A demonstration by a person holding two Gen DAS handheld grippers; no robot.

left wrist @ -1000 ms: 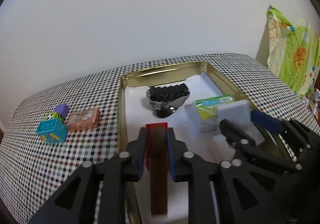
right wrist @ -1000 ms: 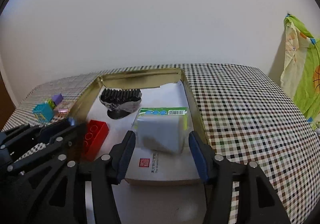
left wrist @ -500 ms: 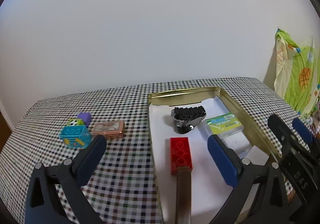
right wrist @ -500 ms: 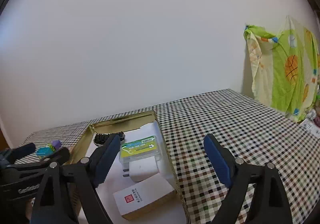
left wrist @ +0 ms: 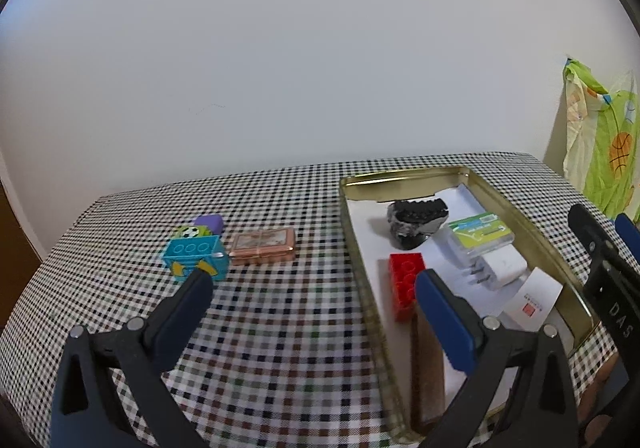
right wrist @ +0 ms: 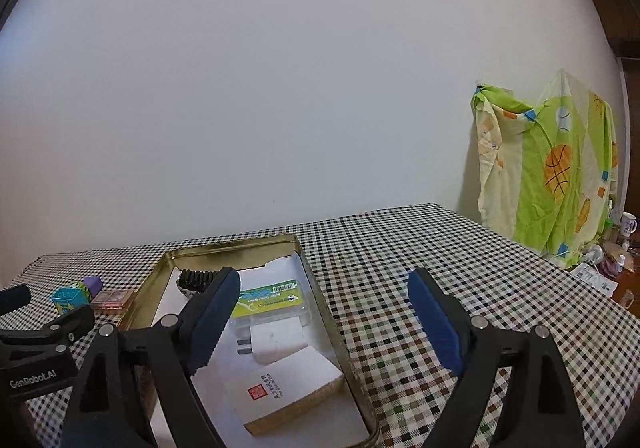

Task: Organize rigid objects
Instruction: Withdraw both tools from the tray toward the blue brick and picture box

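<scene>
A gold tin tray (left wrist: 532, 232) (right wrist: 320, 308) holds a red brick (left wrist: 406, 284), a brown bar (left wrist: 426, 364), a black brush (left wrist: 416, 221) (right wrist: 196, 280), a green-labelled clear box (left wrist: 480, 234) (right wrist: 272, 302), a white plug adapter (left wrist: 500, 268) (right wrist: 276, 340) and a white card box (left wrist: 534, 298) (right wrist: 288, 392). On the cloth left of the tray lie a teal toy block (left wrist: 196, 254) (right wrist: 70, 298), a purple piece (left wrist: 210, 221) and a pink tin (left wrist: 262, 246) (right wrist: 112, 298). My left gripper (left wrist: 314, 308) is open and empty above the cloth. My right gripper (right wrist: 320, 324) is open and empty above the tray's right rim.
The table has a checked cloth (left wrist: 280, 308) and stands against a white wall. A green patterned sheet (right wrist: 548, 175) hangs at the right, with small clutter below it (right wrist: 608, 260). The table's right edge runs near the right gripper.
Both grippers let go, the left of the red brick and brown bar, the right of the white adapter, then opened wide and pulled back and up. The left view has swung left.
</scene>
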